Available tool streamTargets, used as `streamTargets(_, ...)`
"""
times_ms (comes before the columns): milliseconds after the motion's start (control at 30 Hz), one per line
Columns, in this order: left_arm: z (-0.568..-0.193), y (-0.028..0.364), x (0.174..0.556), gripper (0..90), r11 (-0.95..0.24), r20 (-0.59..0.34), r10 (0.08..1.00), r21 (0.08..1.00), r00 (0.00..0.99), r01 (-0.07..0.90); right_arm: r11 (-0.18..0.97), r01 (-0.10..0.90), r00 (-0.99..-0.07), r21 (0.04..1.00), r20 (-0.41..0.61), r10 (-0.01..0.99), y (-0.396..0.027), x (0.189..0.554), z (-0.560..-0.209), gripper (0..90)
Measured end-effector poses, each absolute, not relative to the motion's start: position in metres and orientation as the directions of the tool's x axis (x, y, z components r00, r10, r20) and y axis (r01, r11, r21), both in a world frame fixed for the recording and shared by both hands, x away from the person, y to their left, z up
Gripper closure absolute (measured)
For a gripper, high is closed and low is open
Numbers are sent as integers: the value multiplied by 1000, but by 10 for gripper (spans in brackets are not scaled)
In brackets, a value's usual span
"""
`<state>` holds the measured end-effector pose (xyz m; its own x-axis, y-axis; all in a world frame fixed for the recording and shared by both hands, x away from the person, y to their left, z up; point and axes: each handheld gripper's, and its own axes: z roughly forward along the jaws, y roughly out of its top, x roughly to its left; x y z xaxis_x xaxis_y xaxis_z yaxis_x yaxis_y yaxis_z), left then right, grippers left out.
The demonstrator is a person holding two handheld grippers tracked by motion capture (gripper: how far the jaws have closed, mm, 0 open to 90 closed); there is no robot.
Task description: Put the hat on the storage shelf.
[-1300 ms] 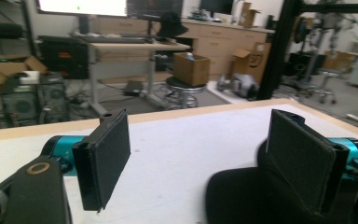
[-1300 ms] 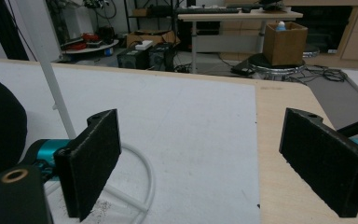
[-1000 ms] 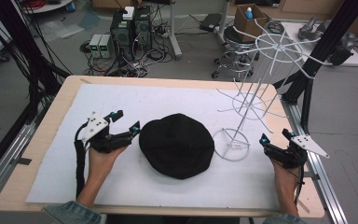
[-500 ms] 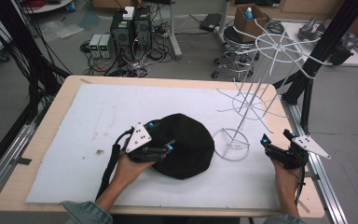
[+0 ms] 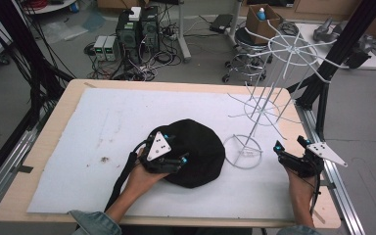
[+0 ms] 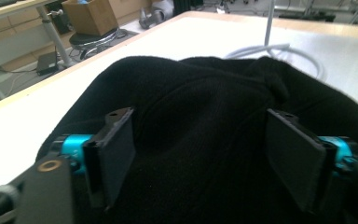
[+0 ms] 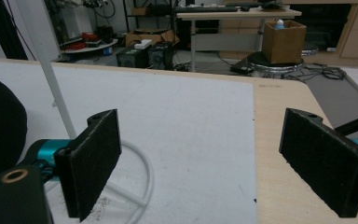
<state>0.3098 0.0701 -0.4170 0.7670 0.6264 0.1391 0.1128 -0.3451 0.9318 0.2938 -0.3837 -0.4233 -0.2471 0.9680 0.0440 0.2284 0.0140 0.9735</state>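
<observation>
Tabletop [image 5: 54, 127]: white mat on a wooden board. White wire rack [image 5: 254, 117] stands near the right edge, leaning. Black hat [image 5: 200, 152] lies flat at mid-tabletop toward the near edge, just left of the rack's ring base.

Change: the left tool [image 5: 174, 159] has come in from the left side and now sits over the hat's left half. Its jaws have just been closing a bit, fabric between them, pads [image 6: 116, 154] not yet pinching, so still open. Reads as pre-grasp; next probably pinch and lift toward the rack.

Right tool [image 5: 289, 147] rests near the right edge beside the rack base, jaws wide apart, empty.
</observation>
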Motion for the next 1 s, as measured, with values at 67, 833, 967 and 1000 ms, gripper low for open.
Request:
streamTargets(67,-417,70,310,329,-364,159,637,925,754,113,6,228,-245,974,52,968,-384,294,-423,119)
streamTargets(833,-408,86,305,858,-236,132,617,972,776,22,0,230,-243,973,58,968,-386,294,-423,120)
streamTargets(967,-405,94,306,859,-165,103,607,986,788,-1,-2,229,-243,973,59,968,-385,294,-423,120)
streamTargets(1000,-404,97,305,858,-144,99,597,989,796,-15,-2,230,-243,973,60,968,-386,294,-423,120)
